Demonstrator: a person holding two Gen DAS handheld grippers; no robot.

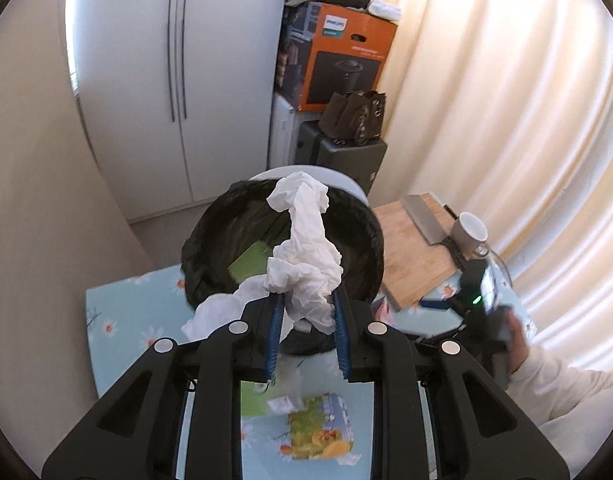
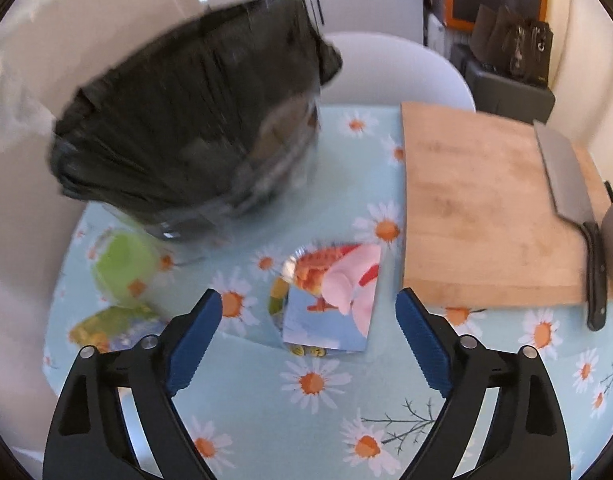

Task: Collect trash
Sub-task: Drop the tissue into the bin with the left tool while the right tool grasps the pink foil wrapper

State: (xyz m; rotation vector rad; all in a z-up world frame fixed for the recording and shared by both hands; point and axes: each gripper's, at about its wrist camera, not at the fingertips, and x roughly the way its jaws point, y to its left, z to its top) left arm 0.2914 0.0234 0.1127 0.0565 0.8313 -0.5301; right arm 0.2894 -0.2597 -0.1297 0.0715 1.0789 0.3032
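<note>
White two-door wardrobe (image 1: 146, 80) on back wall, cream curtains (image 1: 506, 100) right, daylight glowing through. Orange appliance box (image 1: 342, 56) stacked over dark suitcase (image 1: 342, 156) in corner. Desk (image 2: 306, 420) has light-blue daisy cloth. White chair (image 2: 406, 76) behind.

Left claw (image 1: 306, 312) pinched nearly closed, angled downward — right claw (image 2: 308, 320) spread wide, tilted steeply down.

cutting board (image 2: 482, 208) — cleaver (image 2: 566, 176), mug (image 1: 468, 232)
</note>
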